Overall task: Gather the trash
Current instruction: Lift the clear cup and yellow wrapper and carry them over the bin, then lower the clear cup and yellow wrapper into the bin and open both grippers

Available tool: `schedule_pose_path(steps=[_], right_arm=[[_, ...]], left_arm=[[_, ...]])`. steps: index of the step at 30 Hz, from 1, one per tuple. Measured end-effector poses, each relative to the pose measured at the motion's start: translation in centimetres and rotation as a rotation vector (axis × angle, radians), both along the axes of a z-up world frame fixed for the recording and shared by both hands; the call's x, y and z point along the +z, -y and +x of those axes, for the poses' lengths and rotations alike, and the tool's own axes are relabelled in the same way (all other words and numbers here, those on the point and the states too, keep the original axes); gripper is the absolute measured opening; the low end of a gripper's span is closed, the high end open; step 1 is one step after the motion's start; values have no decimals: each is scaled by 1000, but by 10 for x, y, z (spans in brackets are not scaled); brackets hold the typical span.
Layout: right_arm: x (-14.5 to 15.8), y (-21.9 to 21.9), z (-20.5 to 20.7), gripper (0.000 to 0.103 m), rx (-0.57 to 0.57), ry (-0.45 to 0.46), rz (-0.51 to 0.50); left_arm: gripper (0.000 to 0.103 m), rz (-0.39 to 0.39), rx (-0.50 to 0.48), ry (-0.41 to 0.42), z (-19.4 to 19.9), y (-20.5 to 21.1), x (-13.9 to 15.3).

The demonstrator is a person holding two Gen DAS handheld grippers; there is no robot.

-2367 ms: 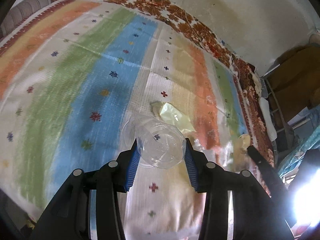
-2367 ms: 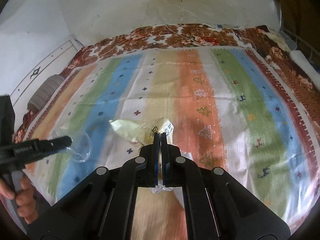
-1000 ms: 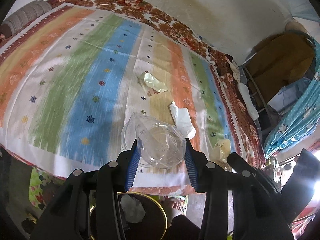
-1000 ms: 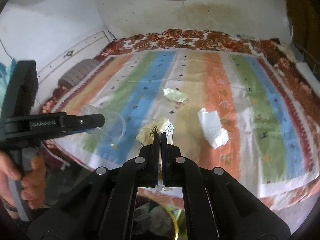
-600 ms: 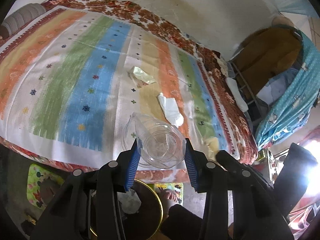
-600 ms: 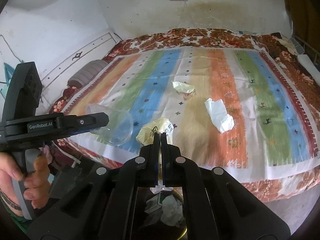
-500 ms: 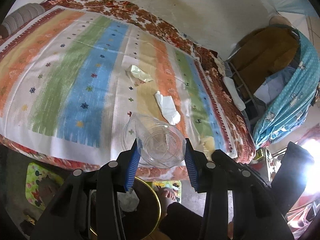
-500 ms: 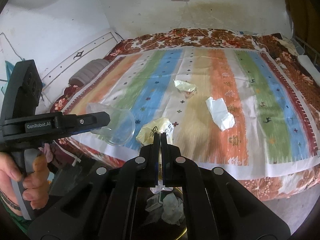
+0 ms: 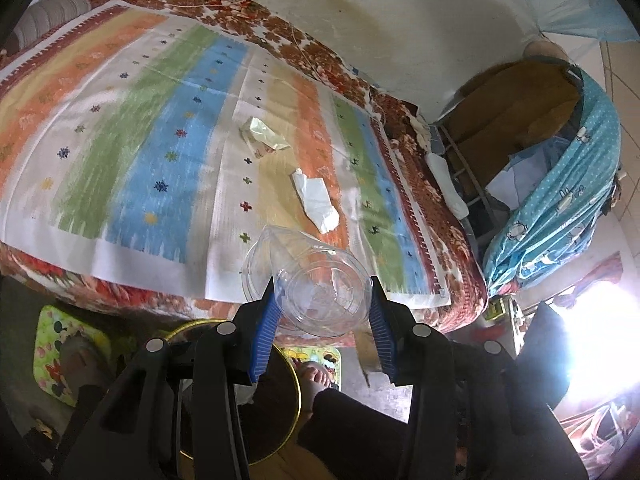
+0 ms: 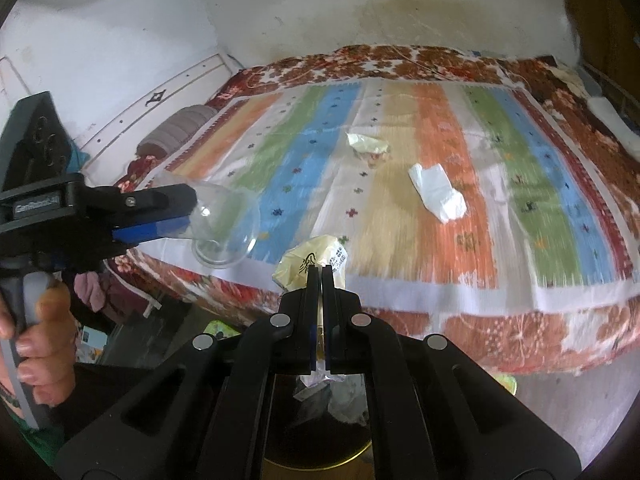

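Note:
My left gripper [image 9: 322,312] is shut on a clear plastic cup [image 9: 308,284], held above a round gold-rimmed bin [image 9: 280,408] on the floor beside the bed. In the right wrist view the same cup [image 10: 224,232] sticks out of the left gripper [image 10: 188,212]. My right gripper [image 10: 321,276] is shut on a yellow wrapper [image 10: 310,262], above the bin [image 10: 320,432], which holds crumpled paper. A white tissue [image 10: 438,192] and a yellow wrapper [image 10: 368,144] lie on the striped bedspread [image 10: 520,184].
The bed edge [image 10: 440,324] hangs close ahead of both grippers. A bare foot [image 9: 316,372] and a cartoon mat [image 9: 60,352] are by the bin. A blue cloth [image 9: 560,200] hangs over furniture on the right. A grey bolster [image 10: 180,128] lies far left.
Both grippers have drawn back from the bed with their loads. The bin has come into view under them, and the tissue and second wrapper now lie farther off.

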State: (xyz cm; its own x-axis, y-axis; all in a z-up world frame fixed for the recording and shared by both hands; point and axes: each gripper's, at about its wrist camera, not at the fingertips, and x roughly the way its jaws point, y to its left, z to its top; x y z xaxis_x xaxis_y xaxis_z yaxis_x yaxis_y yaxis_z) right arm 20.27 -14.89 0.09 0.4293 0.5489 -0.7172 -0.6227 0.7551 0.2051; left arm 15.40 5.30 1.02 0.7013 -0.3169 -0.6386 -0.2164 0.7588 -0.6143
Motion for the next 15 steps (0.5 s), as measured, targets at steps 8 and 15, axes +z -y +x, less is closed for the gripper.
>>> schedule_pose_path(steps=[8, 15], right_arm=[[-15, 6, -20, 1, -2, -16, -3], [-29, 13, -33, 1, -1, -54, -13]], left_arm=[[42, 15, -8, -13, -18, 12, -8], [42, 14, -18, -44, -33, 23, -21]])
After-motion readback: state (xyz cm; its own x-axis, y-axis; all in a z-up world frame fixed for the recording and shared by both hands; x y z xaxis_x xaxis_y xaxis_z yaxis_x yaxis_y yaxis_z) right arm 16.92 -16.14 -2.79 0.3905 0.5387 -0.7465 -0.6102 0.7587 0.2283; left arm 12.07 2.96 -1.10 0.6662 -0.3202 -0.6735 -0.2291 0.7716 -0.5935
